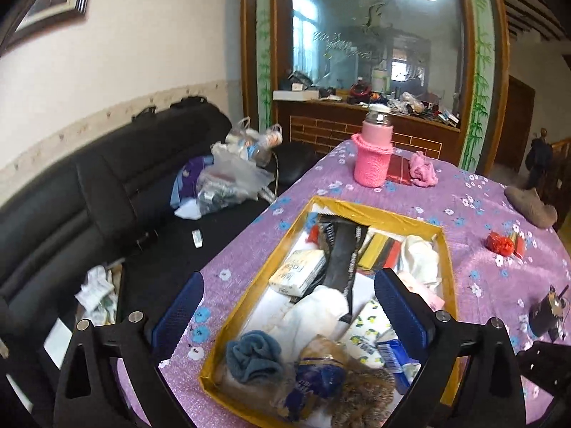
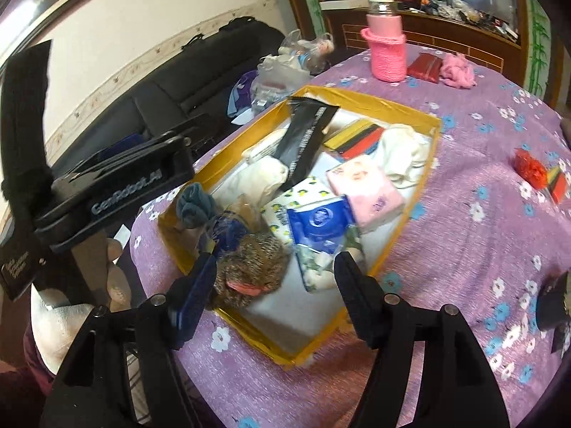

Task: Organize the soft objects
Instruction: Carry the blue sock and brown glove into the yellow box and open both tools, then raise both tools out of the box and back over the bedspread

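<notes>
A shallow yellow-rimmed box (image 1: 378, 210) (image 2: 371, 98) sits on the purple flowered tablecloth, filled with soft things: a blue sock ball (image 1: 251, 356) (image 2: 194, 205), white socks (image 1: 314, 312), tissue packs (image 1: 298, 273) (image 2: 367, 190), a brown furry item (image 1: 360, 397) (image 2: 249, 260) and a black packet (image 1: 342, 253) (image 2: 307, 139). My left gripper (image 1: 289, 314) is open and empty above the box's near half. My right gripper (image 2: 274, 285) is open and empty over the box's near corner, its jaws either side of the furry item. The left gripper's body (image 2: 103, 192) shows in the right wrist view.
On the cloth stand a pink knit-covered bottle (image 1: 373, 153) (image 2: 387, 50), a red pouch (image 1: 399, 171), a pink fluffy wad (image 1: 423, 169) (image 2: 458, 69), a brown slipper (image 1: 531, 205) and a red bundle (image 1: 499, 242) (image 2: 531, 167). A black sofa (image 1: 89, 196) with bags lies left.
</notes>
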{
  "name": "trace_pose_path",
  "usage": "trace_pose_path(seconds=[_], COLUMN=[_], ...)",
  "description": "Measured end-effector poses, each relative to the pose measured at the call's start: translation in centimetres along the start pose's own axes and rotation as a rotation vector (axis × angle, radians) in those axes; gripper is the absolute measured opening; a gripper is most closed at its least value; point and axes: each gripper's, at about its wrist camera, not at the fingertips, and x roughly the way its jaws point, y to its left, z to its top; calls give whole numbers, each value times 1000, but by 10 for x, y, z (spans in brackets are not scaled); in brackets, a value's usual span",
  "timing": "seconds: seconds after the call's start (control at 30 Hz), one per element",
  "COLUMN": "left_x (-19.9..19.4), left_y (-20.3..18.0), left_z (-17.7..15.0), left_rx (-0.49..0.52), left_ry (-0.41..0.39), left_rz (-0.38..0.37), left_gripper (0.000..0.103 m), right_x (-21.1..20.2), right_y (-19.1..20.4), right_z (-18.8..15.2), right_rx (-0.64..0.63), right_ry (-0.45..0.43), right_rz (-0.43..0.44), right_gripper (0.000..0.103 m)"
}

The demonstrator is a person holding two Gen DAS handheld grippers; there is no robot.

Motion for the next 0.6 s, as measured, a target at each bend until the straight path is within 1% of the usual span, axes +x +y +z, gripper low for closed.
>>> trace_pose_path(seconds=[0.13, 0.3, 0.47, 0.6], left_x=[-9, -25, -37, -45], left_y=[-19, -32, -49, -67], left_z=[-4, -7, -7, -6], left_rx=[42, 70, 104, 133], left_ry=[-14, -25, -28, -22], left_rz=[2, 0, -16, -44], left_gripper=[99, 100, 101, 101], right_x=[-12, -34, -54, -68], right_y=[-15, -37, -56, -70], right_z=[-4, -14, -23, -32], right_rx=[34, 95, 134, 167], right_ry=[-22, -59, -94, -120], right_rz=[-5, 0, -7, -12], right_gripper=[69, 69, 68, 68])
